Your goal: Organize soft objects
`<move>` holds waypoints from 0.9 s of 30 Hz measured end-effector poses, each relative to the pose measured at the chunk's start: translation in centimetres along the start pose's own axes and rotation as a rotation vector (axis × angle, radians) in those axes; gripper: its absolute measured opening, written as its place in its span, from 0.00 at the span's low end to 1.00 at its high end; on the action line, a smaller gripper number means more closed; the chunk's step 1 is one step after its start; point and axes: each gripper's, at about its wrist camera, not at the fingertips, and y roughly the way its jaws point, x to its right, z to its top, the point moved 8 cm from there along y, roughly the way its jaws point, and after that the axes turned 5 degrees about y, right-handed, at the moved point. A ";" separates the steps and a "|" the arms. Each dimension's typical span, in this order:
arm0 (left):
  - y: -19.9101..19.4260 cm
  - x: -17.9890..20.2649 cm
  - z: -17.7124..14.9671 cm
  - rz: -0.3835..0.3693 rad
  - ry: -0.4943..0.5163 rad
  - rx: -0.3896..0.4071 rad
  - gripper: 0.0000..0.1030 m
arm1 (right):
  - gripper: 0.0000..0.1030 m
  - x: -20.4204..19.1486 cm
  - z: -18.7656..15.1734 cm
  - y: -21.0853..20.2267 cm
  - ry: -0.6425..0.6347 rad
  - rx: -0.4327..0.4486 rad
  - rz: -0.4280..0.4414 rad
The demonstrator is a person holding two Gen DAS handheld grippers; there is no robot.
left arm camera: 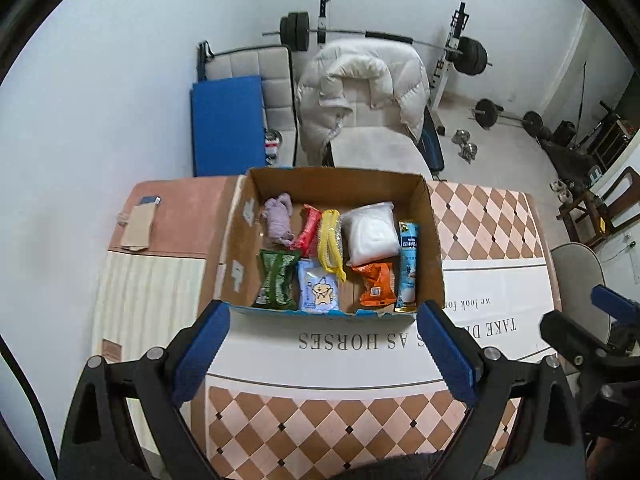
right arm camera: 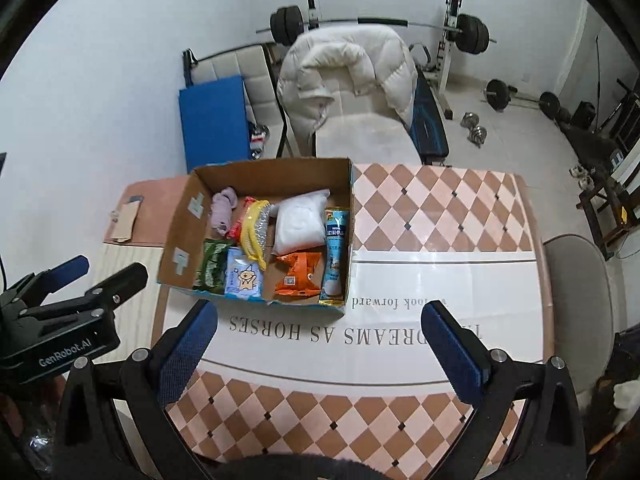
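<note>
Two grippers, both empty. Left gripper (left arm camera: 322, 344): jaws spread wide, nothing between the blue pads, hovering above the table just short of the box's near wall. Right gripper (right arm camera: 320, 344): likewise spread wide and holding nothing, over the printed strip of the tablecloth (right arm camera: 440, 216), to the right of the left one.

Cardboard box (left arm camera: 340, 178) stands open on the table, near wall torn low. Contents, counted from the left wrist view:
- purple cloth bundle (left arm camera: 277, 216), back left
- red packet (left arm camera: 307, 229) beside it
- yellow mesh item (left arm camera: 330, 240), centre, lying partly over a silvery piece
- white soft pack (left arm camera: 370, 234), back right
- green packet (left arm camera: 277, 278), front left
- pale blue packet with a cartoon figure (left arm camera: 318, 290)
- orange packet (left arm camera: 376, 284)
- tall blue sachet (left arm camera: 408, 264) along the right wall

Outside the box: no soft item visible on the cloth. A small card and a dark object lie at the far left corner, well apart from the box.

Judgement: all eight pieces sit in rough rows inside the box, none loose. Task reads as finished or nearly so; at most a straightening of the yellow item remains.
</note>
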 end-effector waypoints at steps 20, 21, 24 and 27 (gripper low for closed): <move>-9.8 1.4 -0.8 -0.007 0.006 0.138 0.93 | 1.00 -0.3 -1.2 -12.1 -0.049 0.143 -0.003; -9.8 1.4 -0.9 -0.004 0.005 0.139 0.93 | 1.00 -0.1 -1.1 -12.2 -0.045 0.148 -0.007; -9.6 1.4 -0.9 -0.001 0.000 0.139 0.93 | 1.00 0.2 -0.8 -12.4 -0.042 0.171 -0.032; -9.3 1.4 -0.8 0.019 0.005 0.136 0.93 | 1.00 0.5 -0.2 -12.2 -0.046 0.185 -0.064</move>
